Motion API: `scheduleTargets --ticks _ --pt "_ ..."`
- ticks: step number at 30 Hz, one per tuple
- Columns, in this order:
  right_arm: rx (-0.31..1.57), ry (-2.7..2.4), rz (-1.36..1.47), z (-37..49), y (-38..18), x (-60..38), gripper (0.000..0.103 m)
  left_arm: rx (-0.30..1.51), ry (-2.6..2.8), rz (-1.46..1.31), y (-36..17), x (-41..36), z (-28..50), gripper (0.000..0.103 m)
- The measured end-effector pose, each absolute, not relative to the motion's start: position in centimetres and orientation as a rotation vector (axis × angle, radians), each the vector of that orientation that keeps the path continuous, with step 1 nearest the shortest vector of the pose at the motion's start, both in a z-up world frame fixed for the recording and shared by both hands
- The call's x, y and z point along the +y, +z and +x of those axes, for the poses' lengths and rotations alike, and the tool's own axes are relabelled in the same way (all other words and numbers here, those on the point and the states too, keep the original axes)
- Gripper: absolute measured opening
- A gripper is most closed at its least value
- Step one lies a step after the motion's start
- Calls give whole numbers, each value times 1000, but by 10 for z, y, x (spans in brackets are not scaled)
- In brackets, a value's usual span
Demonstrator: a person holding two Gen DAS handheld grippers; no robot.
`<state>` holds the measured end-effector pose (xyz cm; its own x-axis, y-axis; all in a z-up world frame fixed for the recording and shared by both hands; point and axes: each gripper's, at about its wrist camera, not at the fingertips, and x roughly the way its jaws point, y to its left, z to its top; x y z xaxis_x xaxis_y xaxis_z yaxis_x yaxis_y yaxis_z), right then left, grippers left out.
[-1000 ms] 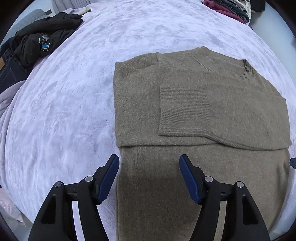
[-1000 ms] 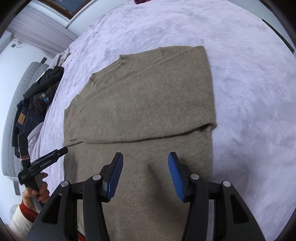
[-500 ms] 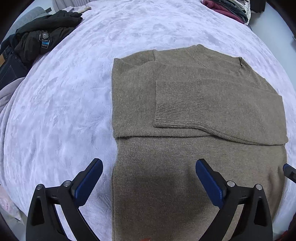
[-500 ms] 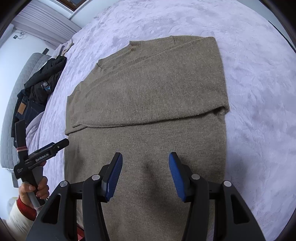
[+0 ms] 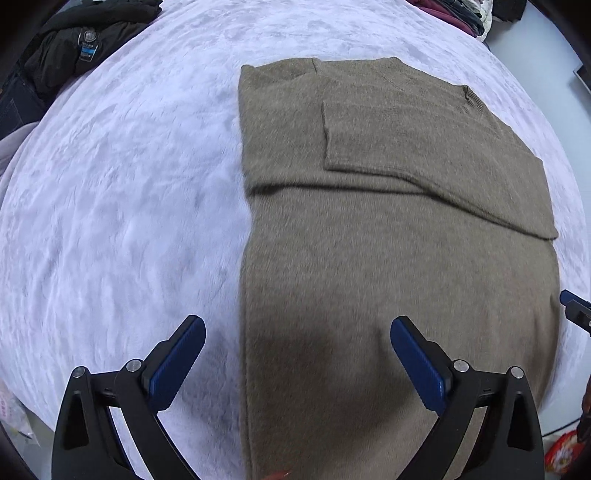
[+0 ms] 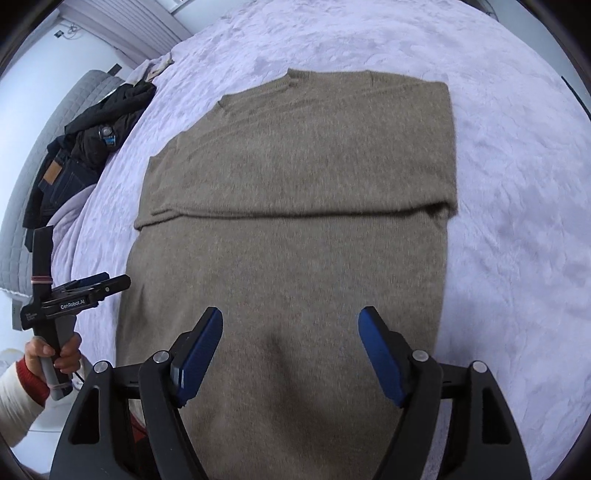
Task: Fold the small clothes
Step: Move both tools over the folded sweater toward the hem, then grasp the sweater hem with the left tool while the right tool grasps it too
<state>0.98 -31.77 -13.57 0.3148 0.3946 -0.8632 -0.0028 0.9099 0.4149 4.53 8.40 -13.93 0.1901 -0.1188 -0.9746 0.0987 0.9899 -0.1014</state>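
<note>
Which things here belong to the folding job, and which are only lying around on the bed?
Belong to the job:
brown sweater
left gripper, open
right gripper, jaws opening, nothing between them

Only lying around:
black jacket
jeans
stacked clothes

The left wrist camera sat just behind the left gripper (image 5: 297, 339) and looked steeply down over the near left edge of the brown sweater (image 5: 399, 236) on the lilac bedspread (image 5: 122, 206), with the dark clothes pile (image 5: 74, 48) at its top left. The right wrist camera, behind the right gripper (image 6: 290, 332), looked down less steeply at the sweater's near middle from close above, taking in the left gripper and the left hand (image 6: 55, 354) at its left edge. Both views shared the sweater, the bedspread and the dark pile, and a blurred blue-tipped shape at the left view's right rim was probably the right gripper's finger.
</note>
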Motion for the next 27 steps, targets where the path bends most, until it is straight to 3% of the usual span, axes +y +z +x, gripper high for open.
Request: scheduleTargets --ticks 17,27 --pt "1366 232 625 -75 -177 -364 79 1518 -369 -50 -159 106 -37 101" --pt "1410 367 968 -119 -219 -370 78 1582 -484 -172 -173 115 -61 101"
